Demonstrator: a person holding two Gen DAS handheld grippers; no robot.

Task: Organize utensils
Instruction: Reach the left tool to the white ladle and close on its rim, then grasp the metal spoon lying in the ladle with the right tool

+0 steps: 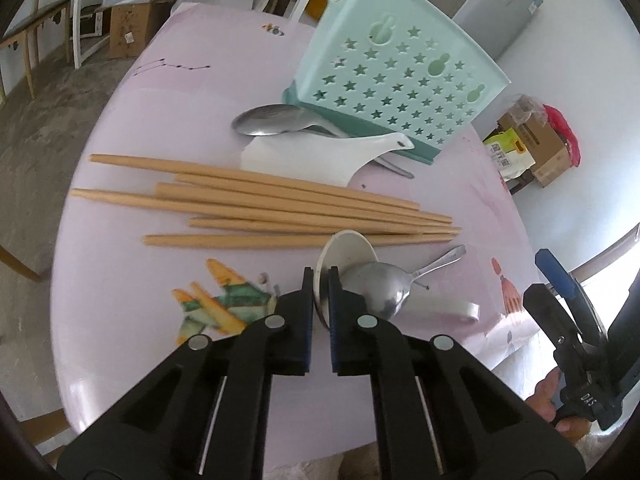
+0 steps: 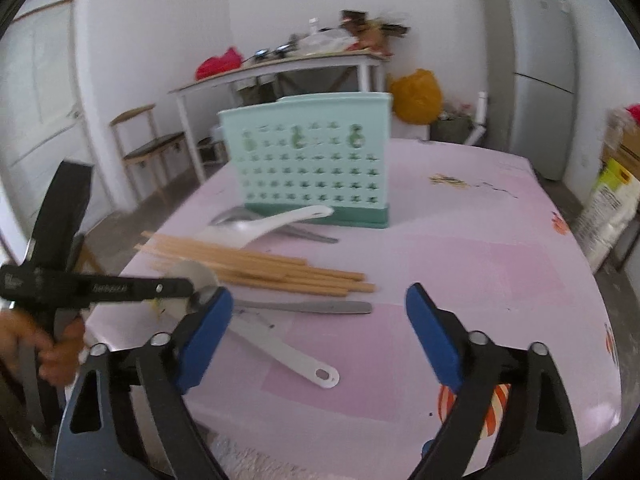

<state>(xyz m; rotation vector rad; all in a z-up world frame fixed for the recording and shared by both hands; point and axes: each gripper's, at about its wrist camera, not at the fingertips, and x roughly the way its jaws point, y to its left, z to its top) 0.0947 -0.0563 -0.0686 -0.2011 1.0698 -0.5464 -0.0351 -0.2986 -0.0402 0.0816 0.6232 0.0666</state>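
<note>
My left jaws (image 1: 320, 276) are pinching the rim of the white spoon (image 1: 344, 252). My right jaws (image 2: 320, 300) are standing wide open, holding nothing. The chopsticks (image 1: 280, 208) are lying just past my left jaws.

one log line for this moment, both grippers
left gripper: shut on white spoon | right gripper: open, empty | holder: upright

I see six wooden chopsticks (image 1: 256, 204) lying side by side across the desk. Behind them, a steel spoon (image 1: 268, 120) and a white ceramic spoon (image 1: 316, 154) lie at the foot of the upright mint-green utensil holder (image 1: 396, 76). Nearer me, a second white ceramic spoon (image 1: 344, 256) is tipped on edge, a second steel spoon (image 1: 384, 288) against it.
</note>
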